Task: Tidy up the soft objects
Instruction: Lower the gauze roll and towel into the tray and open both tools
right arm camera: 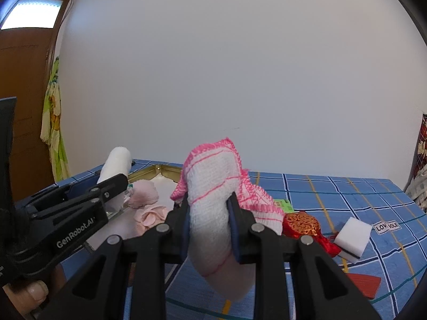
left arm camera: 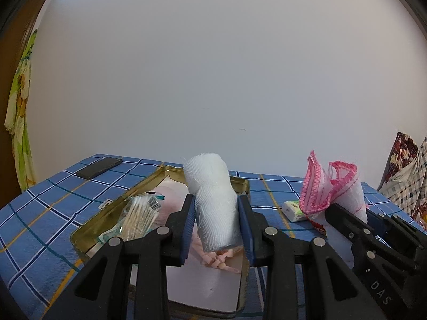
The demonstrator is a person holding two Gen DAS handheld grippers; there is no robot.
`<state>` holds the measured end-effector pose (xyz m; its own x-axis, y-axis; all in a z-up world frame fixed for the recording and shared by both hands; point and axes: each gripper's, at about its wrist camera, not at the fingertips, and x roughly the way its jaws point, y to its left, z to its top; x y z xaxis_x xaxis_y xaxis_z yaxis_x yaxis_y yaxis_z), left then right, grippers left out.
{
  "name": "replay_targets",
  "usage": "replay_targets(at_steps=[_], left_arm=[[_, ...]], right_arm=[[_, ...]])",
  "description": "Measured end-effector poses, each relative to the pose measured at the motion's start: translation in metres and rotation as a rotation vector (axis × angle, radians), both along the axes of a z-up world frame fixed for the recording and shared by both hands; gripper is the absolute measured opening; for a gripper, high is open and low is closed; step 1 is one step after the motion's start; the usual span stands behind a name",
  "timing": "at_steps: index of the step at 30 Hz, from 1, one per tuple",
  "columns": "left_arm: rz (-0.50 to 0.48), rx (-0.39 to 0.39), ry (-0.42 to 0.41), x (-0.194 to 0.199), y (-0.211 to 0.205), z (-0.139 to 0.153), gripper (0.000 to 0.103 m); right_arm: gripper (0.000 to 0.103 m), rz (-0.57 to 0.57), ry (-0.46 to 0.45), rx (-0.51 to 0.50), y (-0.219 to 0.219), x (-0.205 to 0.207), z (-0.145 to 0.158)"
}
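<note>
Left gripper (left arm camera: 216, 214) jaws pinch the gauze roll (left arm camera: 213, 202), hiding the tin (left arm camera: 241, 184) centre; right gripper (right arm camera: 208, 225) jaws pinch the pink-edged cloth (right arm camera: 213, 186), lower end blurred.

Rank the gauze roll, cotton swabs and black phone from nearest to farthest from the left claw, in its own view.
1. Gauze roll, held in the left claw.
2. Cotton swabs, left, inside the tin.
3. Phone, far left corner.
</note>
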<state>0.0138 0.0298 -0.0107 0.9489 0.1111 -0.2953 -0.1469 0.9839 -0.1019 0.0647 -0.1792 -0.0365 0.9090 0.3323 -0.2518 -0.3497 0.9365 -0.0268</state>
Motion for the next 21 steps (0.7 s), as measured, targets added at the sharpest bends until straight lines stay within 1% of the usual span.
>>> replay_targets(at_steps=[7,14,17,21], left_arm=[[0.007,-0.003,0.004,-0.003,0.009,0.001,0.034],[0.019,0.019,0.011,-0.004,0.020,0.003,0.034],[0.009,0.011,0.025,-0.004,0.028,0.007,0.034],[-0.014,0.019,0.053,0.001,0.039,0.015,0.034]], right_arm=[[0.025,0.025,0.005,-0.013,0.000,-0.001,0.003],[0.025,0.054,0.014,-0.039,0.004,0.001,0.005],[0.025,0.064,0.026,-0.042,0.007,0.006,0.006],[0.025,0.086,0.034,-0.044,0.015,0.014,0.019]])
